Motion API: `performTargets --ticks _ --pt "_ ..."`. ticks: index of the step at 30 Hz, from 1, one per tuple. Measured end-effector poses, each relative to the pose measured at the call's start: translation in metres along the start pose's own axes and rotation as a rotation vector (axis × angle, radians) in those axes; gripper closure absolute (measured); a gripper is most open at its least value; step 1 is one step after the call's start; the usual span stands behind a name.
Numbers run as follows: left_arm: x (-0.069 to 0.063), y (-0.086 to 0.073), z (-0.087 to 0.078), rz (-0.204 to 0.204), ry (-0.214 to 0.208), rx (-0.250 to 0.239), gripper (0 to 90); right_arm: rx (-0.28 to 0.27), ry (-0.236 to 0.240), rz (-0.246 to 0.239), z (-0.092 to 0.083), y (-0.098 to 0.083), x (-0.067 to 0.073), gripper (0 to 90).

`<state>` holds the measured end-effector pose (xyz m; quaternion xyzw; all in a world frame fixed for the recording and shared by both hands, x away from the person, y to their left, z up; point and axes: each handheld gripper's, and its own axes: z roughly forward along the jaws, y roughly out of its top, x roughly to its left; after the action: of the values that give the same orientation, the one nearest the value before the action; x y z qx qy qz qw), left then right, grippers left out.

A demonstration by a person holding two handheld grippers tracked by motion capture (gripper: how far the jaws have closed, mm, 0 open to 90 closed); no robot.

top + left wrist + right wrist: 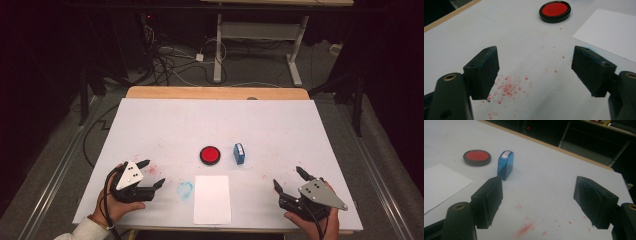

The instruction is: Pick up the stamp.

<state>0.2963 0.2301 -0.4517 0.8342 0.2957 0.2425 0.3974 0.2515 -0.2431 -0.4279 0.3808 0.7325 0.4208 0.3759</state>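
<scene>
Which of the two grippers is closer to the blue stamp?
The right gripper: the blue stamp stands right of the red ink pad, on that gripper's side.

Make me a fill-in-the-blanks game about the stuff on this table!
1. The round ink pad is black with a ____ middle.
2. The stamp standing beside it is ____.
3. The sheet of paper is plain ____.
4. Both tongs, left and right, are ____ and hold nothing.

Missing words: red, blue, white, open

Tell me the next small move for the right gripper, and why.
Probably ease the right gripper forward and left toward the blue stamp. Its jaws are open and empty, and the stamp stands upright beside the red ink pad, ungrasped, ahead of it.
</scene>
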Motion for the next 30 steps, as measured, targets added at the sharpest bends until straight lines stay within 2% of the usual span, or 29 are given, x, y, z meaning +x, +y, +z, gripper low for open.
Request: performTargets --ticks 9,14,17,21,24,25,29,30 --pt "0.003 -0.002 0.001 0.001 0.014 0.016 21.3 0.013 0.011 -0.013 0.003 0.0 0.002 26.1" --pt "0.005 -0.004 0.0 -0.012 0.017 0.017 20.9 0.025 0.005 -0.01 0.009 0.009 0.004 26.7" --pt "0.004 -0.004 0.002 -0.006 0.011 0.026 20.9 0.022 0.007 -0.015 0.017 0.018 0.006 26.7" --pt "0.003 -0.003 0.003 0.003 0.01 0.034 20.9 0.019 0.037 -0.019 0.029 0.031 0.008 26.9" --pt "0.003 -0.003 0.004 0.003 0.021 0.04 20.6 0.024 0.047 -0.023 0.04 0.041 0.01 30.3" --pt "0.003 -0.003 0.004 -0.004 0.023 0.043 20.3 0.024 0.06 -0.012 0.044 0.044 0.011 30.5" --pt "0.003 -0.003 0.004 -0.002 0.022 0.045 20.1 0.038 0.057 0.023 0.062 0.055 0.012 30.3" --pt "0.003 -0.003 0.004 0.0 0.021 0.044 20.1 0.038 0.057 0.023 0.062 0.055 0.012 30.3"
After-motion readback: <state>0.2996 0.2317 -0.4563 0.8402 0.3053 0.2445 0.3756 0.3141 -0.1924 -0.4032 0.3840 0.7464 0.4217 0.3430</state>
